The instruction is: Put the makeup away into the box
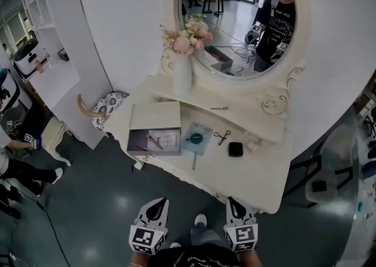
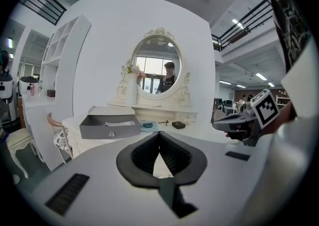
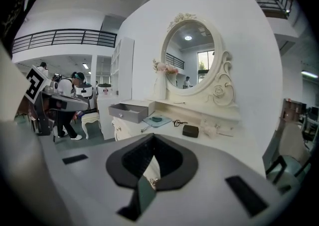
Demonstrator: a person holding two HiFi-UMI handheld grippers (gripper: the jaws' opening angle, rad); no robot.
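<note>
First, the head view: a white dressing table (image 1: 252,177) with an oval mirror (image 1: 235,19) stands ahead, and both grippers are low in the frame, short of its front edge. The left gripper (image 1: 155,208) and the right gripper (image 1: 235,208) point toward the table and touch nothing. A grey box (image 1: 154,133) sits open on the left part of the tabletop with papers and thin pink things inside. The makeup lies outside it. A teal piece on a clear tray (image 1: 195,138) is just beside the box, and a thin stick (image 1: 194,162) is near the front edge. An eyelash curler (image 1: 221,136) and a small black case (image 1: 235,149) lie further right. A vase of flowers (image 1: 182,54) stands on the shelf behind the box.

Next, the left gripper view: the black jaws meet at their tips with nothing between them. The box shows a small knob on its front, and it is well apart from the jaws. The right gripper shows at the right edge.

Lastly, the right gripper view: these jaws are likewise pressed together and empty. Beyond them the box, tray, curler and black case lie in a row on the table, none touched. People stand in the room at the left.
</note>
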